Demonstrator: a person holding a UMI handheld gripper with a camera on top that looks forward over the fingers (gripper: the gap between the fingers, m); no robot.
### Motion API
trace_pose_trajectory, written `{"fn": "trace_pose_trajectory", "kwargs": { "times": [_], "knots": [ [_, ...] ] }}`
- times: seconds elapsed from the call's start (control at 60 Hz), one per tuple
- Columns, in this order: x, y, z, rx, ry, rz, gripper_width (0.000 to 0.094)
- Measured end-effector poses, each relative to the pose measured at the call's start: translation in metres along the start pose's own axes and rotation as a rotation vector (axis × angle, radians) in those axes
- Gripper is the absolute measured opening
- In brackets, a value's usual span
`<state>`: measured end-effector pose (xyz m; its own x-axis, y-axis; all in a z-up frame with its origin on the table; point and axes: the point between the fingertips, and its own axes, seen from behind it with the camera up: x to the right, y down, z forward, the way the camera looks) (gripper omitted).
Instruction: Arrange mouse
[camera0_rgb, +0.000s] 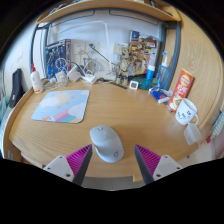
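A light grey computer mouse (106, 142) lies on the round wooden table (130, 115), near its front edge. My gripper (113, 164) is open, with the pink pads (78, 159) on either side. The mouse sits just ahead of and partly between the fingertips, closer to the left finger, with a gap at the right side. A pale patterned mouse mat (62, 104) lies on the table to the left and beyond the mouse.
A white mug (187, 112) and a tall orange-red canister (181, 89) stand at the table's right. Bottles (37, 80) and small clutter (75, 72) sit at the far left. Shelves with items stand behind the table.
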<state>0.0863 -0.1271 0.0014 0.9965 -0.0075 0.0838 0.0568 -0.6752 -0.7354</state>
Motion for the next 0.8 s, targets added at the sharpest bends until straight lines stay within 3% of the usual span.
{"fn": "trace_pose_trajectory", "kwargs": {
  "times": [0.433, 0.617, 0.65, 0.8],
  "knots": [
    [0.011, -0.023, 0.046, -0.004, -0.003, 0.064, 0.0814],
    [0.004, -0.029, 0.054, 0.007, -0.027, 0.101, 0.0655],
    [0.004, -0.030, 0.055, 0.012, -0.019, 0.095, 0.0528],
    [0.001, -0.031, 0.056, 0.015, -0.018, 0.113, 0.0441]
  ]
}}
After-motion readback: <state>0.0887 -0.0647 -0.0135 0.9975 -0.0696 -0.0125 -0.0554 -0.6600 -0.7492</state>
